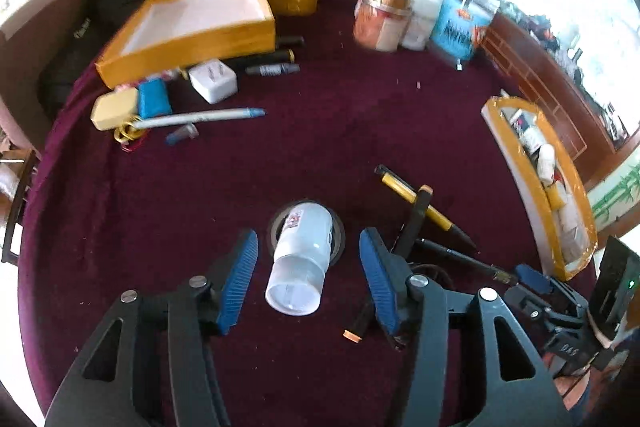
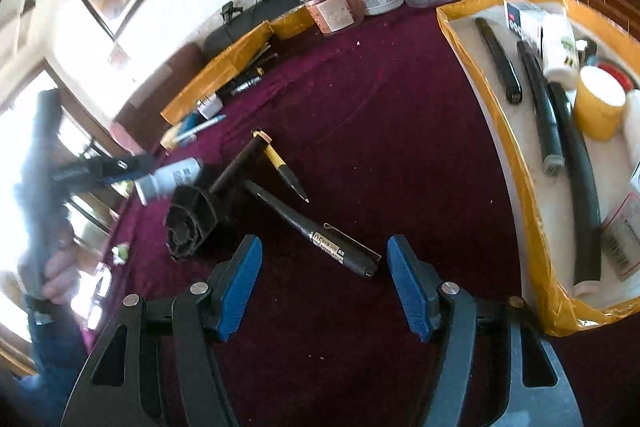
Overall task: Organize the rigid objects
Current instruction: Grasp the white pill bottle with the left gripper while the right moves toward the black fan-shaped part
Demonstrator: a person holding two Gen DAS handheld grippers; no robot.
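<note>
A white bottle [image 1: 300,255] lies on its side on the maroon cloth, across a black tape ring [image 1: 340,231]. My left gripper [image 1: 308,239] stands open around the bottle, with a gap at each pad. It also shows blurred at the left of the right wrist view, the left gripper [image 2: 116,167] beside the bottle [image 2: 168,179]. My right gripper [image 2: 323,245] is open, and a black marker [image 2: 320,235] lies just ahead between its fingers, untouched. A yellow-and-black pen [image 2: 280,163] and a dark stick [image 2: 236,167] lie crossed beyond it.
A yellow tray [image 2: 500,131] at the right holds markers, tape and small bottles. A second yellow tray [image 1: 192,39] stands at the back left, with a white plug [image 1: 212,81] and a blue pen [image 1: 200,117] in front. Jars [image 1: 384,19] line the back. A hand [image 2: 56,275] grips the left handle.
</note>
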